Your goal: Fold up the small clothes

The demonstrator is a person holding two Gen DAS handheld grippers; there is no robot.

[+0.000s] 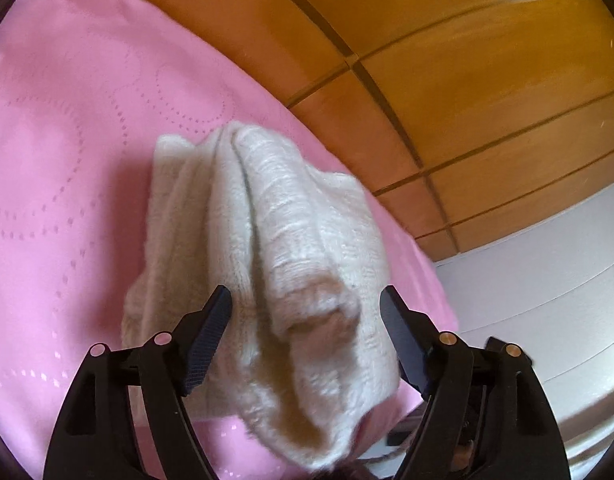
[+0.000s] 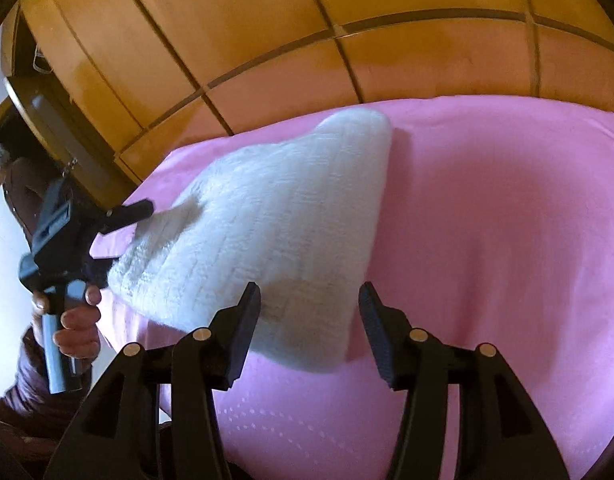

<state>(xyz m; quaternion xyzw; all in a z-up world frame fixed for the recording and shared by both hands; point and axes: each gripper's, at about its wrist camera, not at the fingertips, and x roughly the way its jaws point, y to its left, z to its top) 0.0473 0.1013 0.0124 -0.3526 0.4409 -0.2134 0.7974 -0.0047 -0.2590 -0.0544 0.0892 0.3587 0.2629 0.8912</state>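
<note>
A white fluffy knitted garment [image 1: 287, 220] lies folded lengthwise on the pink bedspread [image 1: 67, 160]. My left gripper [image 1: 305, 300] stands wide around its near end, the bulky fold between the jaws, which do not visibly squeeze it. The right wrist view shows the same garment [image 2: 275, 208] running from the bed's far edge toward me. There the left gripper [image 2: 133, 232] straddles the garment's left corner, held by a person's hand [image 2: 77, 320]. My right gripper [image 2: 309, 300] hovers open over the garment's near edge, with the cloth under the gap and neither pad gripping it.
The pink bedspread [image 2: 487, 220] stretches to the right of the garment. A wooden wardrobe [image 2: 307, 20] with panelled doors stands right behind the bed. A white wall [image 1: 547, 280] lies past the bed's corner. A person in a dark sleeve [image 2: 31, 392] stands at the left.
</note>
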